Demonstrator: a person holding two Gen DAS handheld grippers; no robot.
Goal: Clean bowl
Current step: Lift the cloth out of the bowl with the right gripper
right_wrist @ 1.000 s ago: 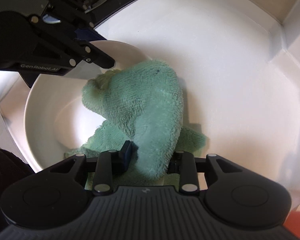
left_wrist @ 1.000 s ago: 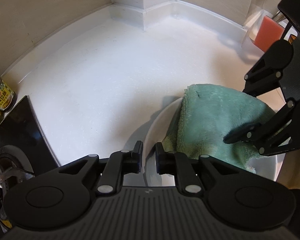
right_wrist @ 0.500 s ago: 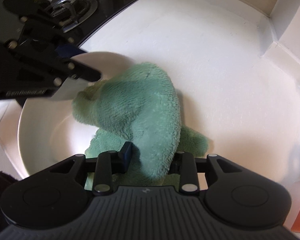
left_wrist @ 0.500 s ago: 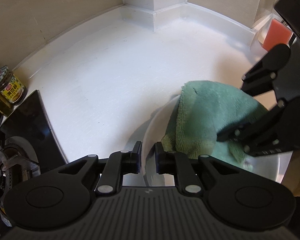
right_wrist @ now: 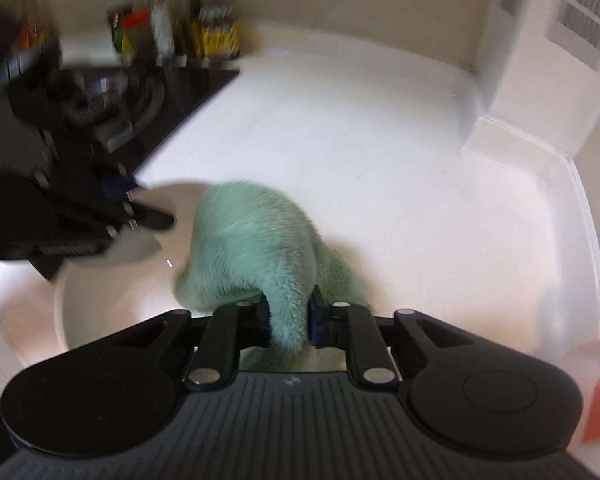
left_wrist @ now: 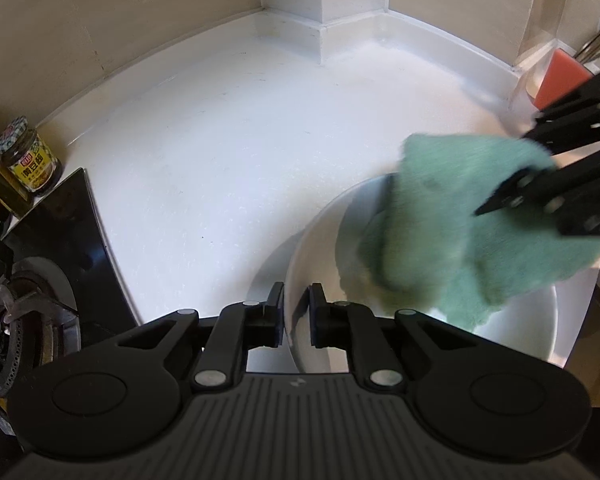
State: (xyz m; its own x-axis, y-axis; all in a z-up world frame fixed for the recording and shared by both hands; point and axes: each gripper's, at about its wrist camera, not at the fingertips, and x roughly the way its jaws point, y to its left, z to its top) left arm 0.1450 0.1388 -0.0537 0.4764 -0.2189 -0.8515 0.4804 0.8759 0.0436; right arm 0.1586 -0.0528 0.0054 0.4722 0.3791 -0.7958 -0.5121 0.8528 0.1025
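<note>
A white bowl stands on the white counter at the lower right of the left wrist view. My left gripper is shut on its near rim. A green fluffy cloth hangs partly lifted over the bowl, its lower folds still inside. My right gripper is shut on the green cloth; it shows at the right in the left wrist view. The bowl lies below the cloth in the right wrist view, with the left gripper on its far rim.
A black gas hob sits at the left, with a sauce jar and bottles behind it. An orange sponge stands in a clear holder at the far right. White counter runs back to the wall corner.
My right gripper has risen and pulled back, lifting the green cloth up out of the bowl. My left gripper keeps its hold on the rim.
</note>
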